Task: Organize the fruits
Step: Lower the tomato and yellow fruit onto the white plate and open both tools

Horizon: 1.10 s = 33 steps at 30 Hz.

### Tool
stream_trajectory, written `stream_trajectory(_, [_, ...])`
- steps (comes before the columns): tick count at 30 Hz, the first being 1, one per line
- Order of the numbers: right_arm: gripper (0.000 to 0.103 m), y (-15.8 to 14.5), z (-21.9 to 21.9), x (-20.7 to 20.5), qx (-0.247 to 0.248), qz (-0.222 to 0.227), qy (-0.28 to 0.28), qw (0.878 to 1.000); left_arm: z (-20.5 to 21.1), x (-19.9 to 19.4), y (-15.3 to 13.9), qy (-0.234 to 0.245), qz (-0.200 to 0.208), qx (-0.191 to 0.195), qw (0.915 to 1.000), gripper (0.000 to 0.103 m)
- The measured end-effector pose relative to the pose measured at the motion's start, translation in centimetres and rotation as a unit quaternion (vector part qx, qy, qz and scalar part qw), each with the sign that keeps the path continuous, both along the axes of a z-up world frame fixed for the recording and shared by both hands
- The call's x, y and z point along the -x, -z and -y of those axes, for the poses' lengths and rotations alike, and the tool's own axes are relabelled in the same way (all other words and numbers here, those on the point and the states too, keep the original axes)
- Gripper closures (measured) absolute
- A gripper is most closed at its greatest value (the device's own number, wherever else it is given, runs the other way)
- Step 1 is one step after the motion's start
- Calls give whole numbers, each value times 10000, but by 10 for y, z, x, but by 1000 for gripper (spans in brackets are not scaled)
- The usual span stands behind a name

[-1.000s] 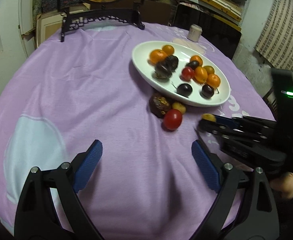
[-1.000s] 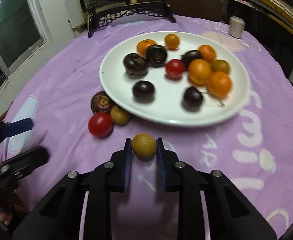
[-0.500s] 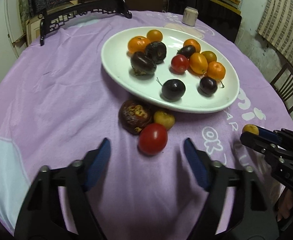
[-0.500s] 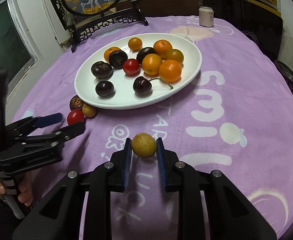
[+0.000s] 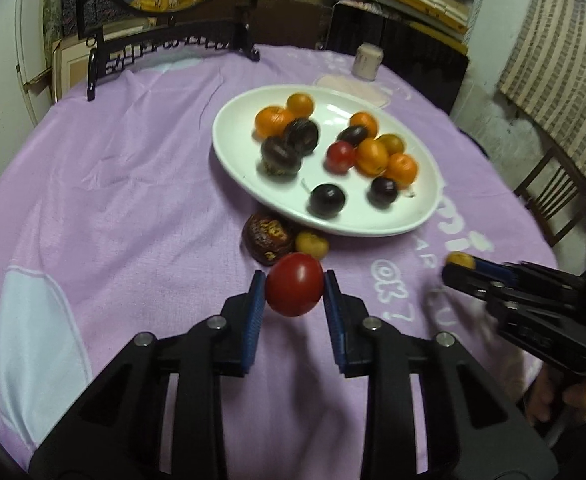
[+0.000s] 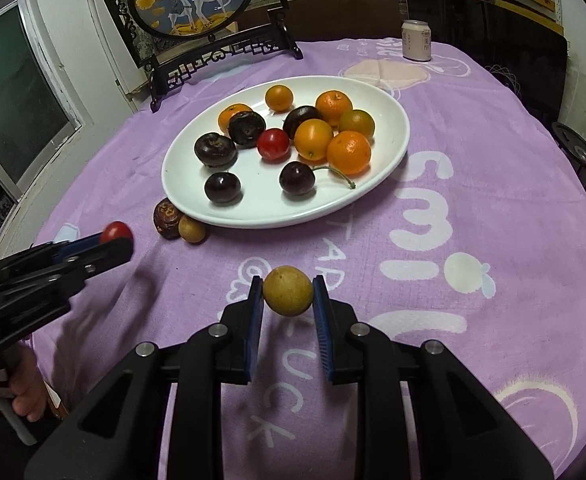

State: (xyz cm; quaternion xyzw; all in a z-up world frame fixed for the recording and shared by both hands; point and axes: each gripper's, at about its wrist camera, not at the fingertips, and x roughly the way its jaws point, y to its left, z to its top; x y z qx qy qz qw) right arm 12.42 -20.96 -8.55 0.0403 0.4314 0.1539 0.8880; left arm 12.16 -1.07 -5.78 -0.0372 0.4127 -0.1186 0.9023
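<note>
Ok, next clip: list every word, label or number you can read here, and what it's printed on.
"smi": large white letters on the purple tablecloth, cut off by the white plate.
"UCK": white letters on the cloth beside the right gripper; the start is hidden.
Smaller white letters between those two: partly covered, not readable.
Can: print too small to read.
Left gripper: no markings.

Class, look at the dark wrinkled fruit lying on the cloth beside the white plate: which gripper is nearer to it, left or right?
Left. The left gripper, shut on the red tomato, sits just in front of the dark wrinkled fruit. The right gripper, holding the yellow-brown fruit, is farther off to that fruit's right.
</note>
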Motion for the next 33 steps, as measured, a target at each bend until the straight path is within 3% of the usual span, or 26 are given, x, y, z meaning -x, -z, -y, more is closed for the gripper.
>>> stream_trajectory(7, [78, -4, -3, 2, 37, 59, -20, 10000, 4, 12, -17, 181, 168, 76, 9997, 74])
stream_trajectory(15, [78, -19, -1, -8, 55, 193, -86, 9998, 8, -3, -19, 276, 49, 34, 9996, 74])
stream_trajectory(22, [78, -43, -7, -47, 97, 429, -138, 9989, 25, -66, -33, 366, -4, -128, 9992, 74])
stream_trajectory(27, [78, -32, -19, -86, 141, 328, -195, 9992, 42, -124, -25, 154, -148, -344, 9992, 73])
stream_trajectory(33, [78, -18, -22, -106, 107, 102, -288, 9995, 47, -140, -12, 172, -292, -328, 9989, 73])
